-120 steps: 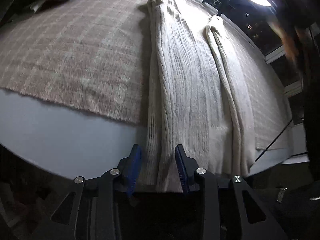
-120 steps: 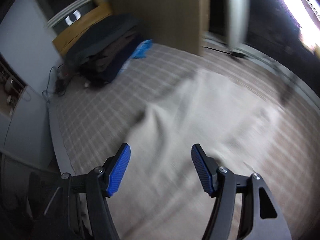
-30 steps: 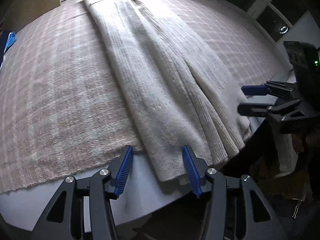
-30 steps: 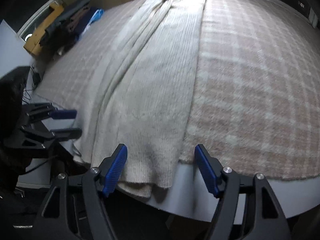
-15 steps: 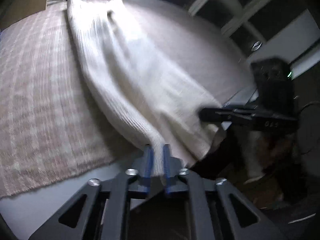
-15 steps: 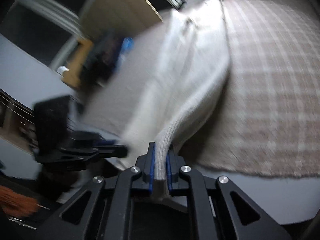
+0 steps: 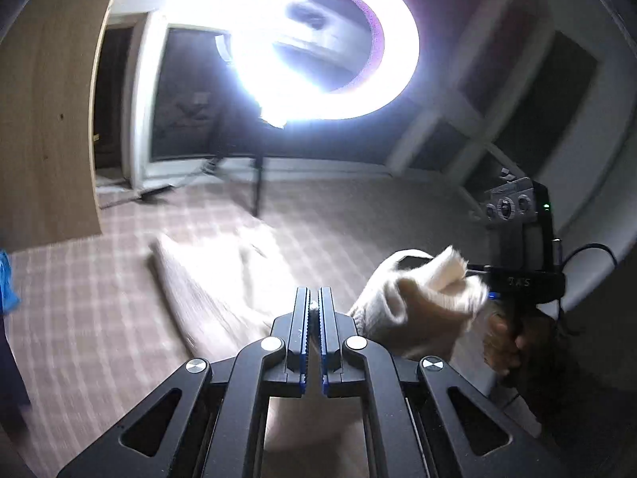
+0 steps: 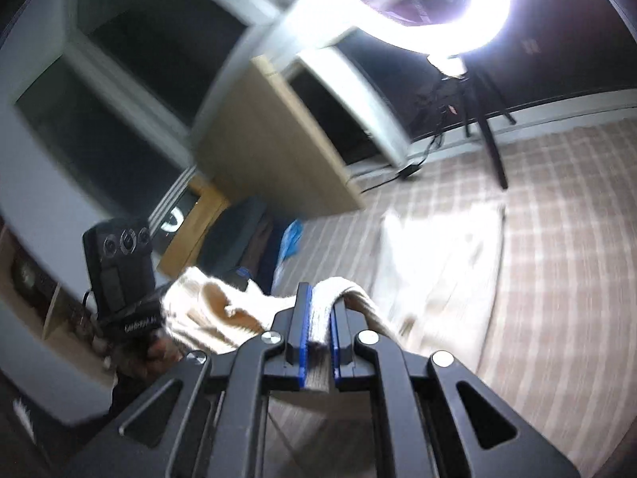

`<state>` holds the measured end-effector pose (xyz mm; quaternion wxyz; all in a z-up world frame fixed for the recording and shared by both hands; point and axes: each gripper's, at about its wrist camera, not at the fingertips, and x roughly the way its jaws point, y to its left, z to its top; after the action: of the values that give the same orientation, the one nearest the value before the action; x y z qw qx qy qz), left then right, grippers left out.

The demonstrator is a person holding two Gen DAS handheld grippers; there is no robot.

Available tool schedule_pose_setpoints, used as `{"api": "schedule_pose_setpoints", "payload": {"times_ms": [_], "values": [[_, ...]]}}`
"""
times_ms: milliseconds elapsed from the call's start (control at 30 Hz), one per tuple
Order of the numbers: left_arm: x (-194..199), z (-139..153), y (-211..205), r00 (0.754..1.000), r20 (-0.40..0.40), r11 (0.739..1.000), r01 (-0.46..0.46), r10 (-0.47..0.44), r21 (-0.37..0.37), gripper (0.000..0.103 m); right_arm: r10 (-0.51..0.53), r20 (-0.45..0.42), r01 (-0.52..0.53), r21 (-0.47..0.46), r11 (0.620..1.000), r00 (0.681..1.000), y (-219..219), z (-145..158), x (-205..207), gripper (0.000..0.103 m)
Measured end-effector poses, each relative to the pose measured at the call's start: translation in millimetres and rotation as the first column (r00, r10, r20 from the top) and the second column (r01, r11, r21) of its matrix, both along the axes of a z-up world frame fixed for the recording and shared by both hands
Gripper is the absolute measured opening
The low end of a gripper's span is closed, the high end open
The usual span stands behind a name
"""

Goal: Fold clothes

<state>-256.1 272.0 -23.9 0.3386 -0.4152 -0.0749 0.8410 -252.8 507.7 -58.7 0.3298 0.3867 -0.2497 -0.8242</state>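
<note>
A cream knit sweater (image 7: 247, 279) lies lengthwise on the plaid blanket (image 7: 79, 318), its near hem lifted off the surface. My left gripper (image 7: 314, 302) is shut on one corner of that hem. My right gripper (image 8: 320, 310) is shut on the other corner, with the knit (image 8: 338, 290) draped over its fingers. The raised hem sags between both grippers (image 7: 410, 310). The right gripper shows in the left wrist view (image 7: 513, 279), and the left gripper shows in the right wrist view (image 8: 127, 290). The far part of the sweater (image 8: 442, 247) still rests flat.
A bright ring light (image 7: 322, 44) on a dark stand (image 7: 258, 183) stands beyond the bed's far end. A wooden panel (image 7: 43, 119) is at the left. Dark folded clothes and a blue item (image 8: 290, 239) lie at the bed's left edge.
Both grippers have risen with the sweater's hem and tilted upward; the hem is now well off the blanket and the cameras face the far wall and ring light.
</note>
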Motion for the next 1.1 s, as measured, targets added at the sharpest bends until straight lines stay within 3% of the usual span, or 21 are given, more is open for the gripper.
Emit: {"api": "schedule_pose_setpoints", "payload": {"times_ms": [133,367,500,567,667,733,800,900,967,1100], "values": [[-68.4,-49.5,-2.1,0.993,0.077,0.996,-0.081,0.084,-0.048,0.003,-0.057,0.114,0.054,0.031,0.998,0.992,-1.6,-45.8,-74.2,0.008],[-138.3,-117.9,-12.0,0.959,0.240,0.985,-0.123,0.149,-0.122,0.003,-0.124,0.294,0.115,0.048,0.992,0.948,-0.8,-121.3,-144.9,0.008],[-169.9,-159.1,0.9,0.935,0.330,0.986,-0.082,0.127,-0.148,0.006,-0.158,0.425,0.157,0.037,0.987,0.891,8.7,-159.6,-173.6,0.009],[-181.6,-172.8,1.4,0.924,0.351,0.979,-0.091,0.151,-0.181,0.011,-0.144,0.519,0.182,-0.022,0.983,0.842,17.0,-178.7,-184.0,0.014],[-189.7,-176.4,-12.0,0.908,0.378,0.981,-0.141,0.181,-0.131,0.021,-0.113,0.582,0.209,-0.101,0.973,0.805,28.4,-184.9,-187.2,0.019],[-188.2,-165.7,-22.6,0.914,0.353,0.979,-0.173,0.200,-0.109,0.024,-0.157,0.503,0.220,-0.068,0.973,0.850,36.5,-165.7,-179.4,0.035],[-184.3,-151.1,-32.6,0.925,0.315,0.977,-0.196,0.214,-0.089,0.034,-0.213,0.385,0.230,0.002,0.973,0.898,42.9,-141.0,-167.0,0.046],[-165.5,-128.9,-42.9,0.952,0.212,0.974,-0.204,0.221,-0.098,0.045,-0.191,0.182,0.169,0.129,0.977,0.965,33.3,-111.9,-146.1,0.048],[-148.3,-125.1,-47.3,0.959,0.166,0.969,-0.212,0.231,-0.124,0.048,-0.120,0.091,0.096,0.226,0.969,0.989,18.9,-102.2,-138.7,0.048],[-128.5,-157.4,-43.2,0.942,0.274,0.979,-0.170,0.195,-0.115,0.048,0.013,0.093,-0.046,0.361,0.932,0.996,-17.3,-113.1,-150.1,0.048]]}}
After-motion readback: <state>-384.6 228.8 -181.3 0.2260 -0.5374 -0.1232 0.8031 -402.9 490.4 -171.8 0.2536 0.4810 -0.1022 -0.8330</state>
